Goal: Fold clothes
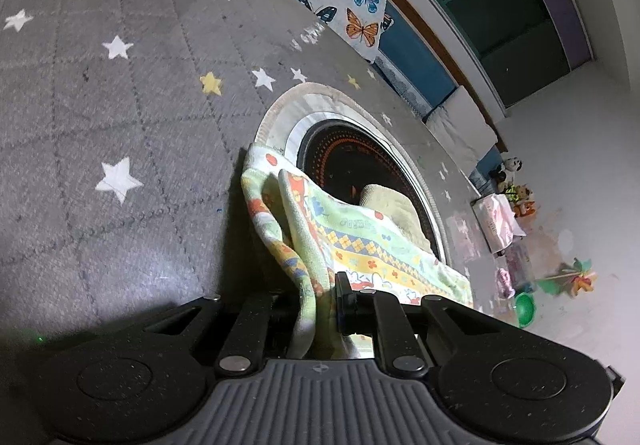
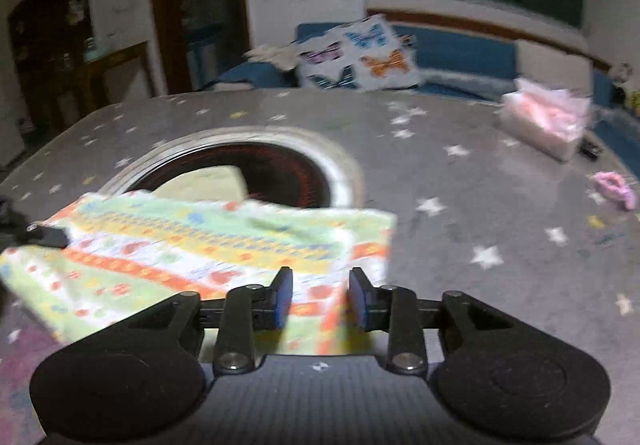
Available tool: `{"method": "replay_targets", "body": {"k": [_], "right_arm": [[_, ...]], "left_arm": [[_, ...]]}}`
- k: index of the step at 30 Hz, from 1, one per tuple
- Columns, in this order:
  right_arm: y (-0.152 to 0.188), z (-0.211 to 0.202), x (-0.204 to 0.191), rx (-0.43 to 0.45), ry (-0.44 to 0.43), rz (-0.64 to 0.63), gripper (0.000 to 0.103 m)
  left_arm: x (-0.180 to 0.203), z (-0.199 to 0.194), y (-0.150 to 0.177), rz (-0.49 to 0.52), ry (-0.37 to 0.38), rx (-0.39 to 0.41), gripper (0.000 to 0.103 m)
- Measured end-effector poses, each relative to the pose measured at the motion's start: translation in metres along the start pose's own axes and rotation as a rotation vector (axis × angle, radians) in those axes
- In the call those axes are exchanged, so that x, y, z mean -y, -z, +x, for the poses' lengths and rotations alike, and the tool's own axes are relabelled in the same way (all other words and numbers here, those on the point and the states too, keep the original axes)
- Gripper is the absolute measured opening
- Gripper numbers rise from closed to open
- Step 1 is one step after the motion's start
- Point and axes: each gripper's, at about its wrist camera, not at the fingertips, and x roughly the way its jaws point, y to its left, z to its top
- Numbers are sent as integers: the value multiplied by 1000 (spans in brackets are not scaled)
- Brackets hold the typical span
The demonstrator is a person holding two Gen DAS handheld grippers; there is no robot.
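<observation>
Left gripper (image 1: 326, 297) clamped on bunched edge of patterned cloth (image 1: 360, 241), draped over round hotplate (image 1: 348, 153) on star-print table (image 1: 120, 105). Right gripper (image 2: 320, 295) parted, holding nothing. Risk: thick bunch slipping out, spoiling the fold.

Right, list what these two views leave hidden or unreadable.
- Left wrist view: the colourful patterned cloth bunches over the left gripper, hiding one finger.
- Left wrist view: the cloth covers part of the round black hotplate.
- Right wrist view: motion blur smears the cloth's print and the pink packet.
</observation>
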Motion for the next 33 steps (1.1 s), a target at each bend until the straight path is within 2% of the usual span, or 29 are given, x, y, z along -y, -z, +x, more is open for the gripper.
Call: {"method": "replay_targets", "body": {"k": [2, 7, 10, 14, 16, 21, 27, 33], "right_arm": [[-2, 3, 9, -5, 14, 37, 37], [-3, 14, 25, -22, 3, 121, 38], [-3, 17, 20, -13, -11, 116, 37], [-4, 14, 16, 5, -28, 122, 11], [-4, 12, 14, 16, -35, 130, 8], [-7, -9, 17, 70, -36, 143, 6], [-15, -40, 41, 126, 26, 155, 6], [-21, -69, 86, 172, 126, 197, 6]], "left_arm": [[2, 0, 0, 16, -7, 4, 14], [7, -1, 1, 61, -25, 14, 14], [11, -1, 1, 98, -38, 25, 14], [23, -5, 0, 153, -40, 42, 13], [29, -7, 0, 181, -40, 51, 12], [57, -13, -4, 260, -12, 69, 10], [110, 0, -4, 370, 40, 63, 10], [162, 37, 0, 452, 103, 25, 10]]}}
